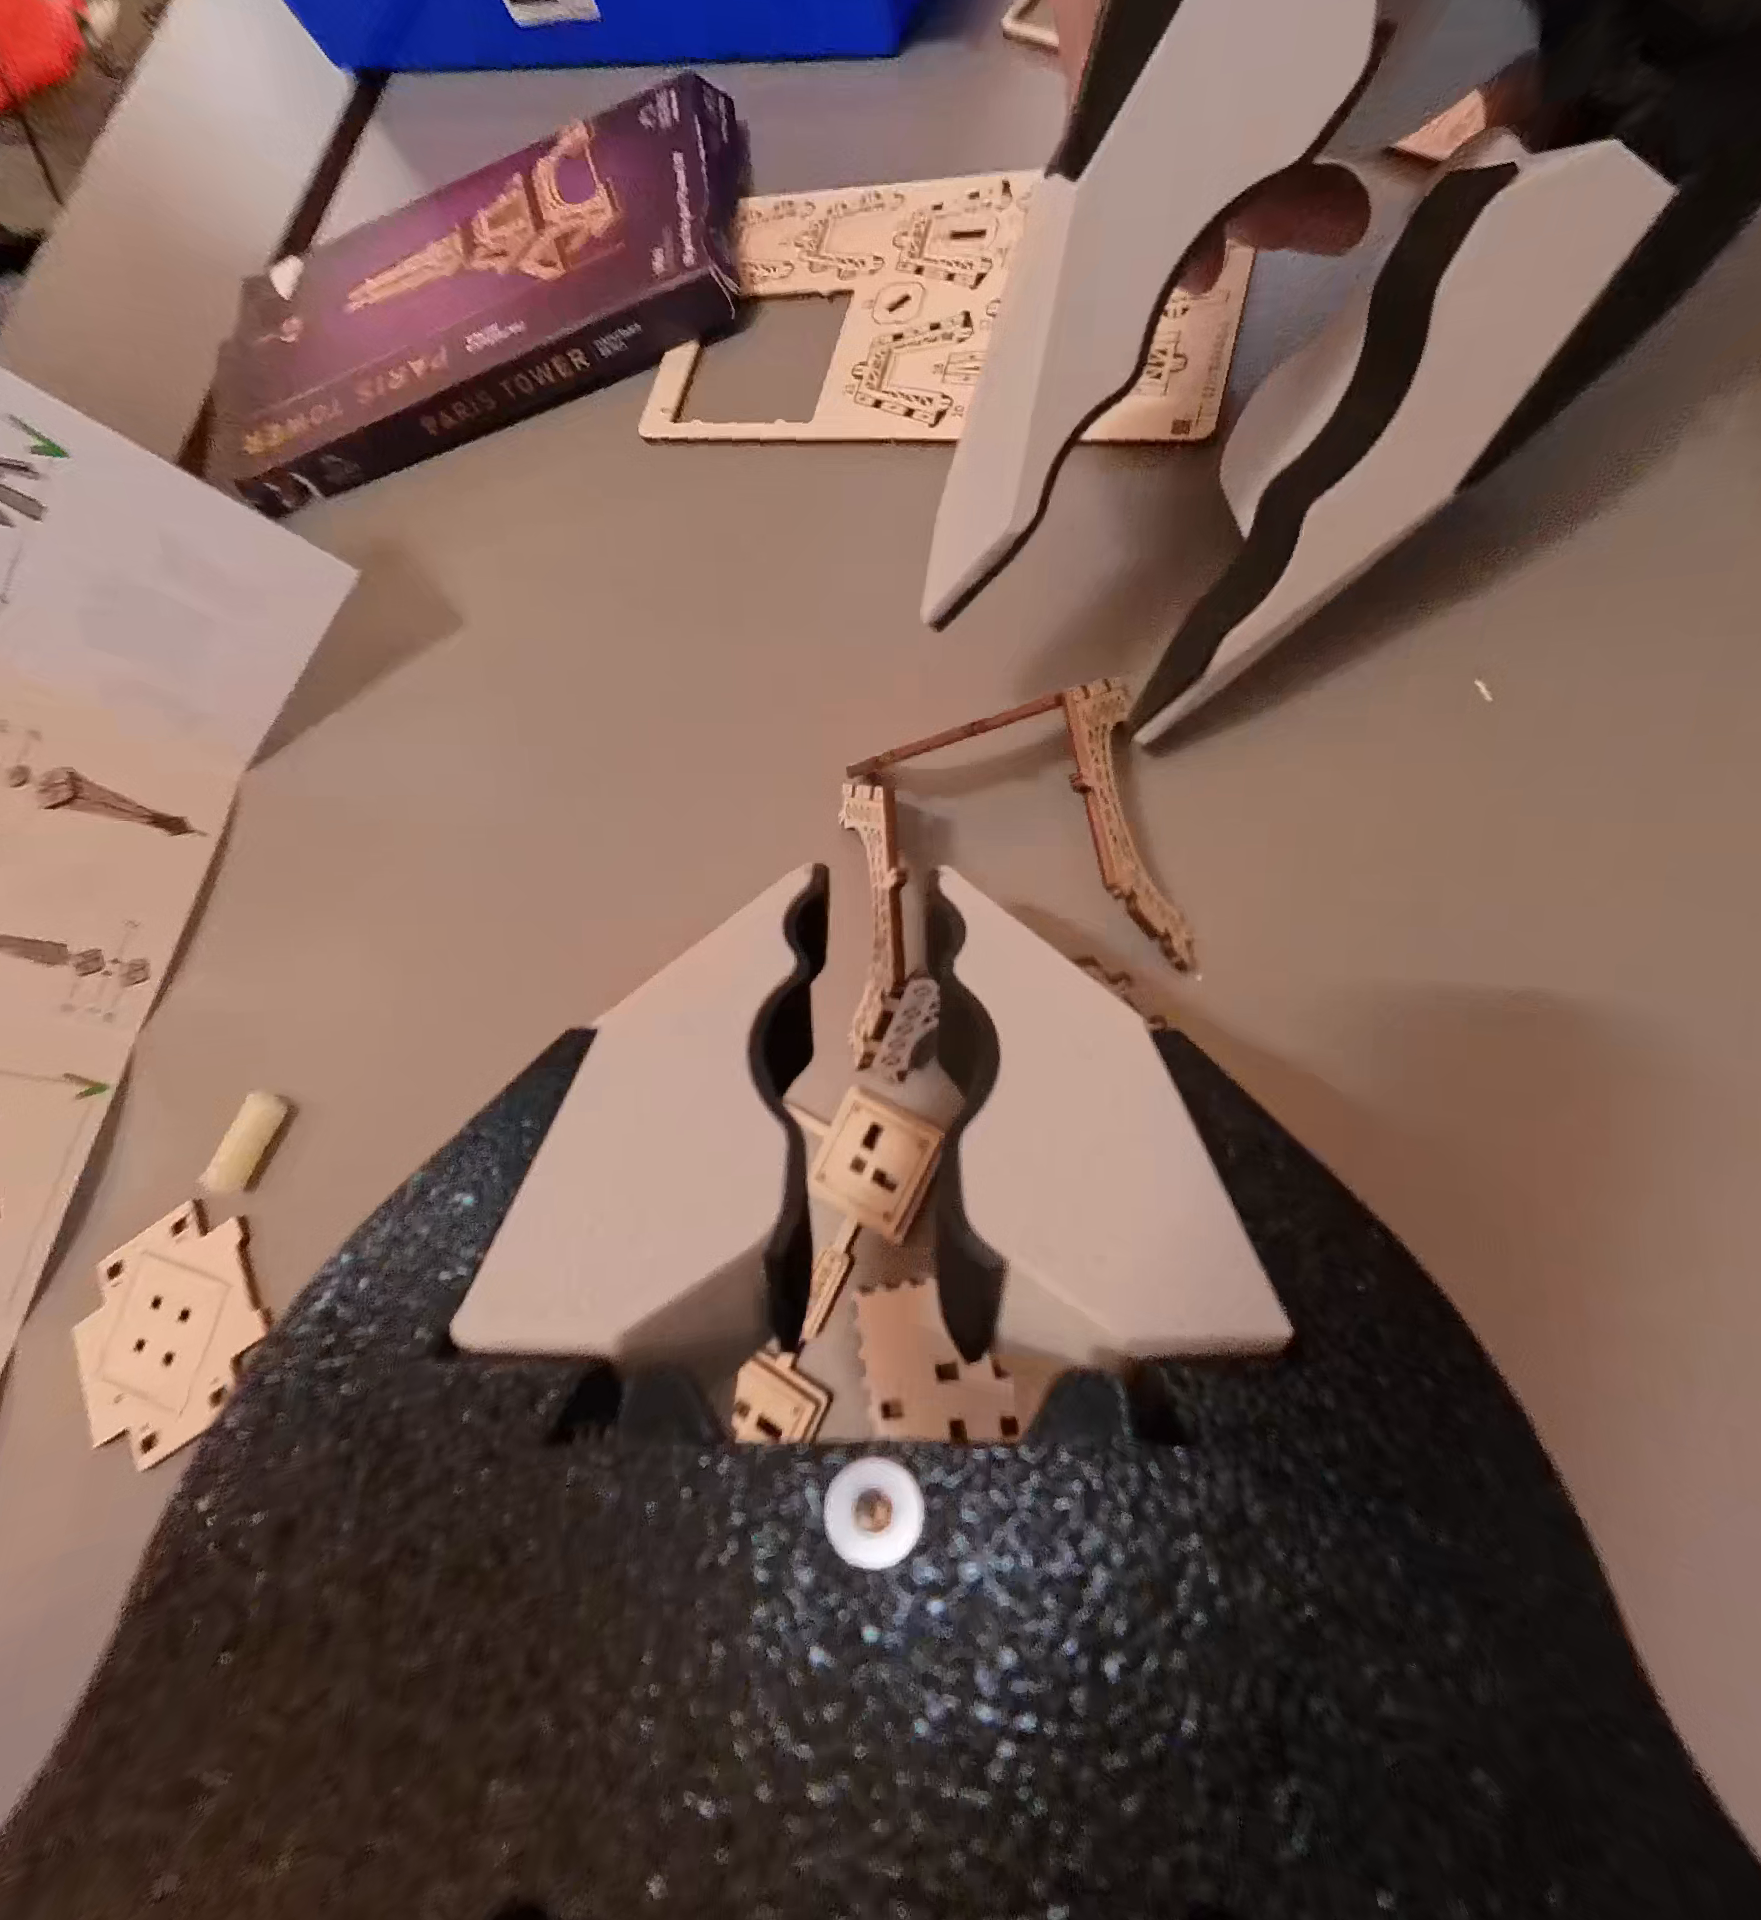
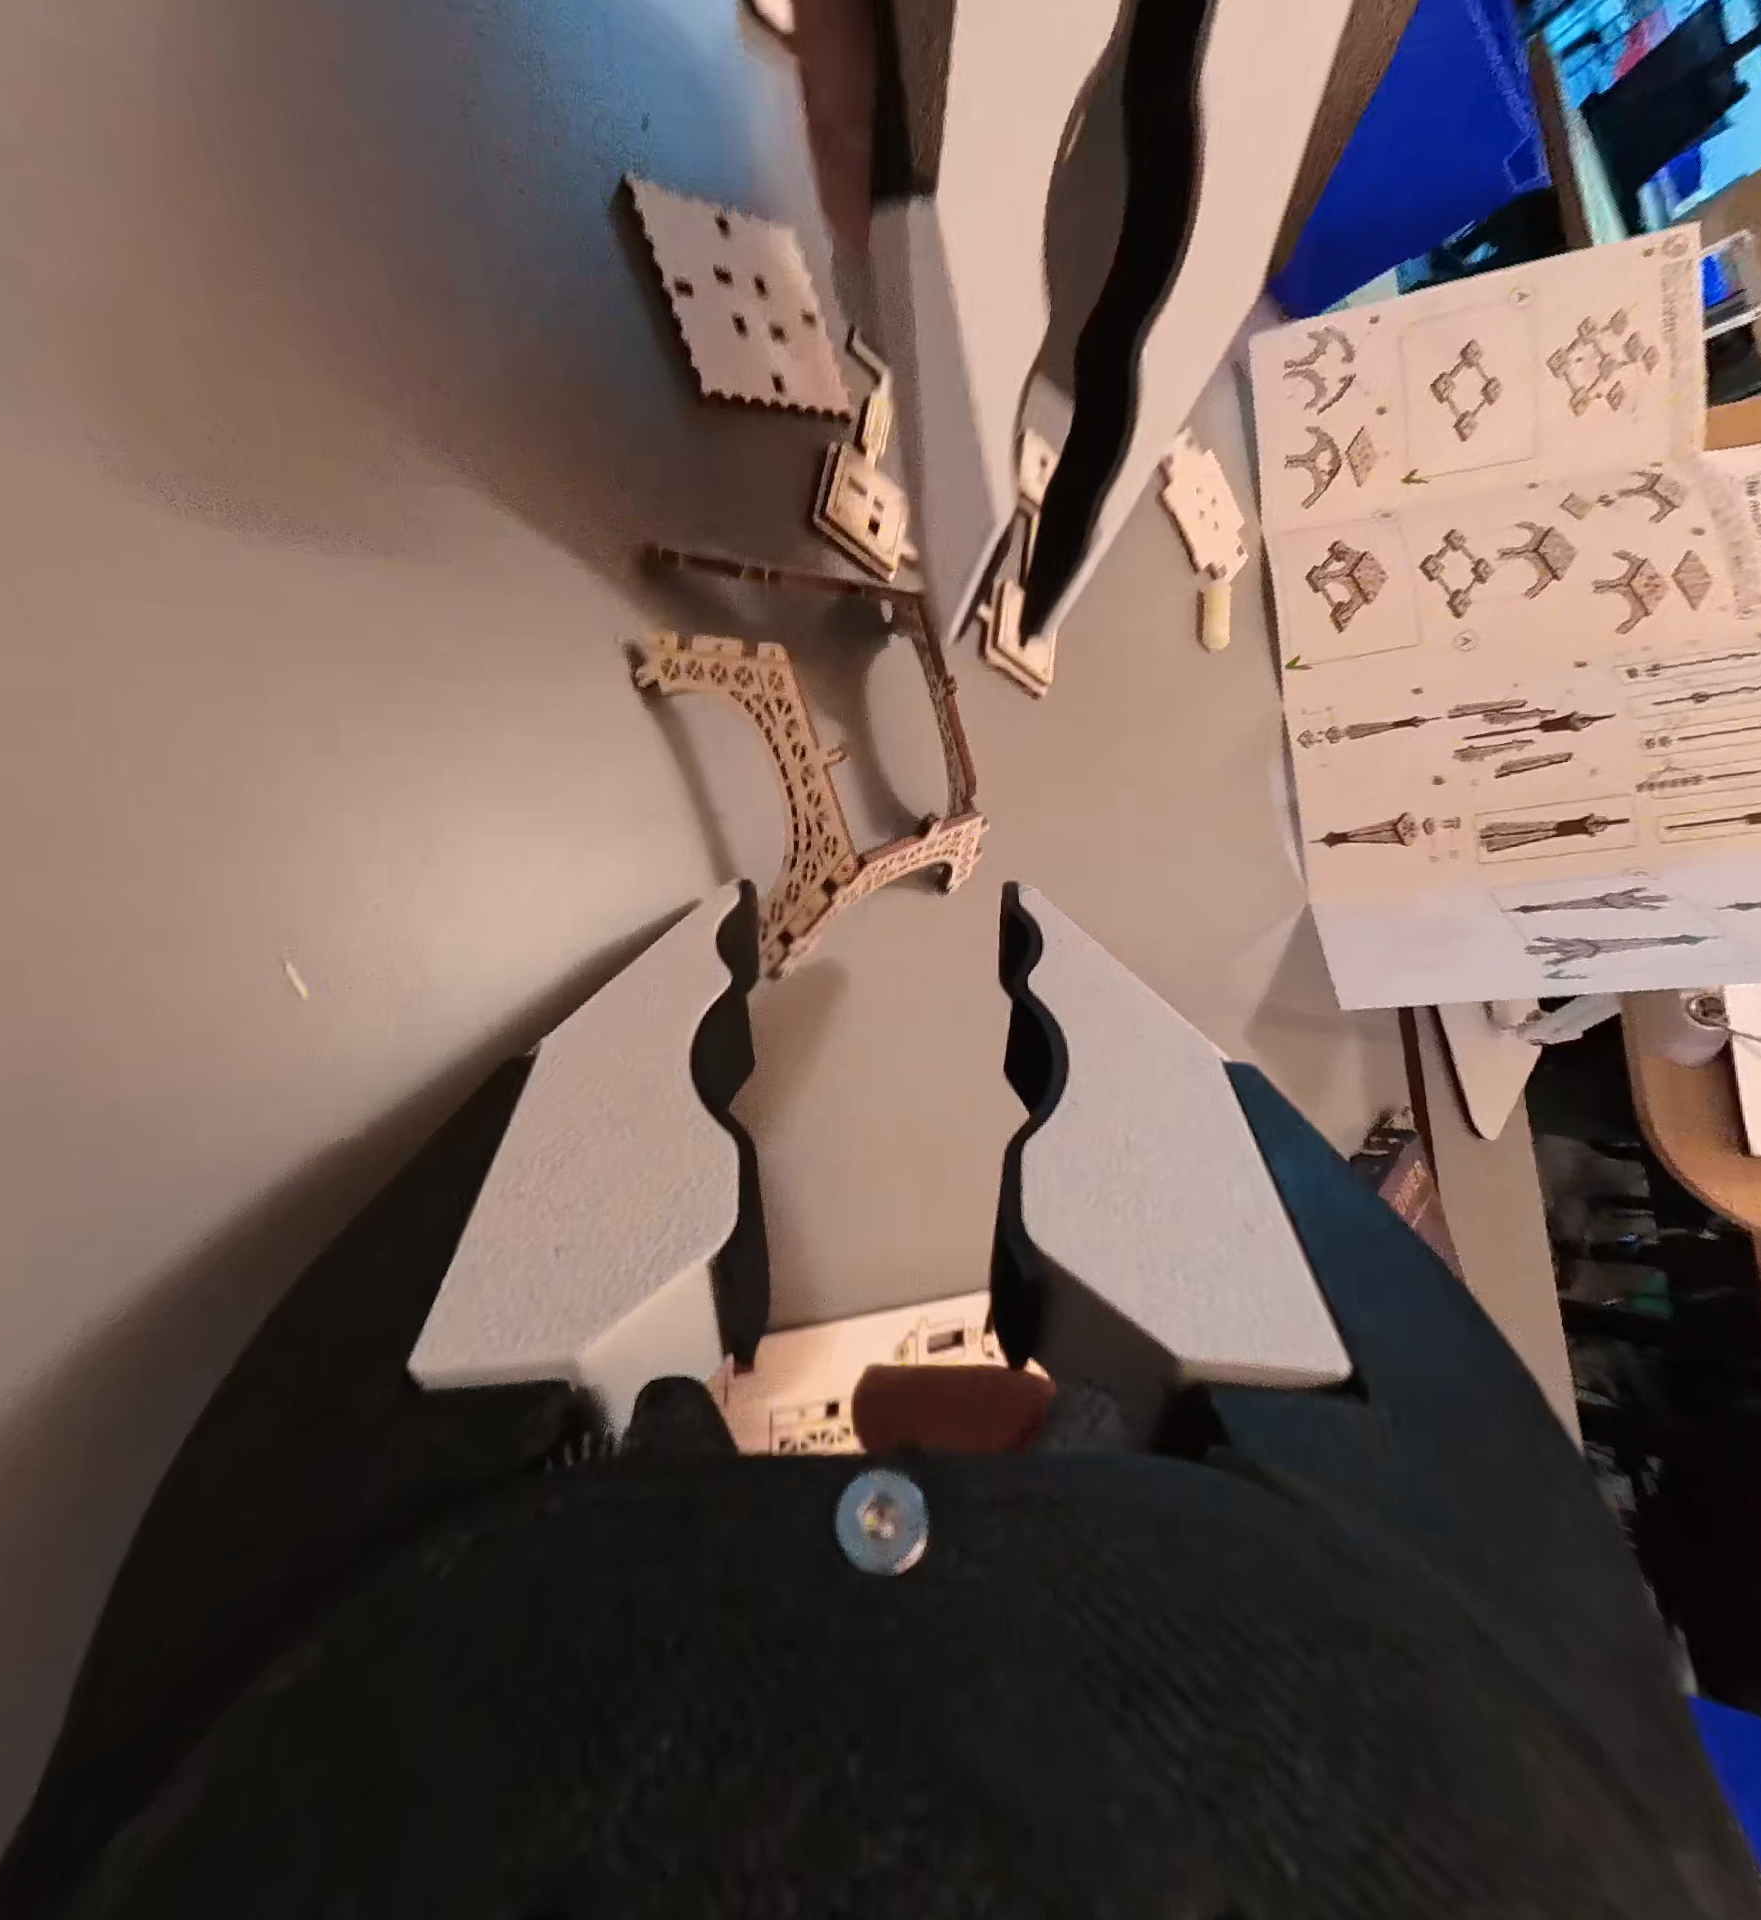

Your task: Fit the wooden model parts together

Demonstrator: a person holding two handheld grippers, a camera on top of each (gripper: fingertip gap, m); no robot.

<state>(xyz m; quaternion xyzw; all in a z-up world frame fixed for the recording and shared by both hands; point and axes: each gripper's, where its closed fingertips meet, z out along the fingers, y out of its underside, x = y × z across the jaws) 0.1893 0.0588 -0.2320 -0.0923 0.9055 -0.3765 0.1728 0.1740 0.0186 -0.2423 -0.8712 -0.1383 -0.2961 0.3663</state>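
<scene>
Left wrist view: the left gripper (image 1: 878,894) hovers with its jaws narrowly parted around a lattice leg of the wooden arch frame (image 1: 1115,821); whether it truly pinches the leg, I cannot tell. Thin, laser-cut and pale, the frame looks light but brittle, so the solid corner joints seem the safest hold. Right wrist view: the right gripper (image 2: 876,894) is spread wide and empty, just short of the frame lying on the grey tabletop (image 2: 232,520).
</scene>
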